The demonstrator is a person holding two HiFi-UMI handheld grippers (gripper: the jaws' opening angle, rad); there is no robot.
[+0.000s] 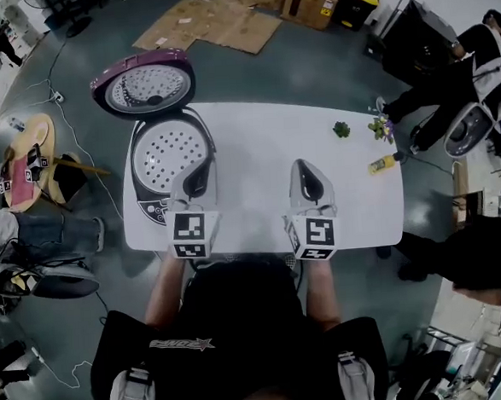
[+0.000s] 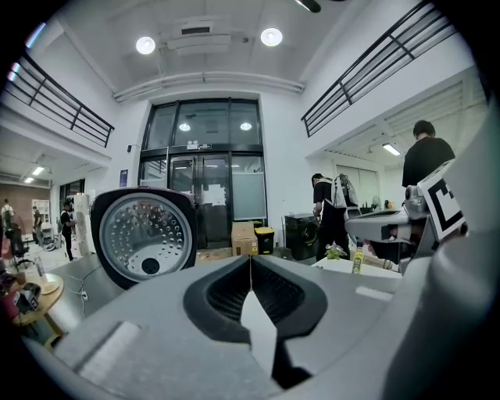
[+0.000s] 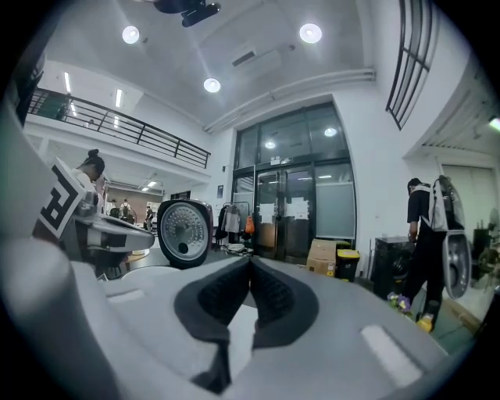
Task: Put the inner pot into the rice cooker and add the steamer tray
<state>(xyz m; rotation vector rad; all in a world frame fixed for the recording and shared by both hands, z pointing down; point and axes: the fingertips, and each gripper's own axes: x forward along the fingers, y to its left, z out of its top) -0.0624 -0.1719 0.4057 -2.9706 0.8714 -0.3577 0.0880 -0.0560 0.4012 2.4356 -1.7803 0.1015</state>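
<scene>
Table (image 1: 255, 143) spreads open beyond closed left gripper (image 1: 199, 169) and closed right gripper (image 1: 305, 166).

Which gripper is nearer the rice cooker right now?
The left gripper: in the head view it overlaps the open rice cooker's rim. The right gripper is well apart, over the middle of the table.

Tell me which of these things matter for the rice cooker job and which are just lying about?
For the job: rice cooker, its open lid, steamer tray.
Lying about: small green plant, yellow bottle, cardboard.
</scene>
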